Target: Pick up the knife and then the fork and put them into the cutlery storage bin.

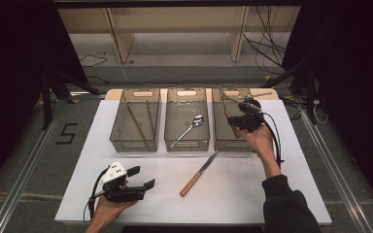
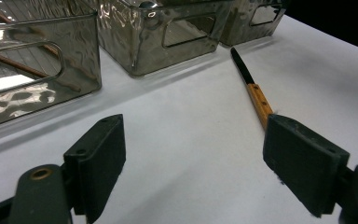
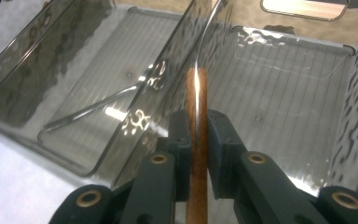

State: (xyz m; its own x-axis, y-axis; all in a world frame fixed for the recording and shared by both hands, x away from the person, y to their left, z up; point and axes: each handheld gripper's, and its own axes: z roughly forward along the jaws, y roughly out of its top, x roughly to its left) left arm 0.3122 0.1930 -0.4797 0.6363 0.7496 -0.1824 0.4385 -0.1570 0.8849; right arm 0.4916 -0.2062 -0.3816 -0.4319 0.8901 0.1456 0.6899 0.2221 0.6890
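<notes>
Holding a wooden-handled fork (image 3: 196,140) clamped by its handle, the right gripper (image 1: 243,119) hangs over the right-hand clear bin (image 1: 219,138) at upper right of the high view. To finish well, lower it until the fork lies flat inside, clear of the wall shared with the spoon (image 1: 190,127) bin. The left gripper (image 1: 138,182), jaws apart, rests at lower left of the bench (image 1: 233,194), near the knife (image 1: 199,173).

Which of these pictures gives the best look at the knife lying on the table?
The high view: the whole knife lies on the white table, wooden handle near, blade tip toward the middle bin. The left gripper view shows the knife closer, but its handle end hides behind a jaw. The right gripper view looks into the bins instead.
</notes>
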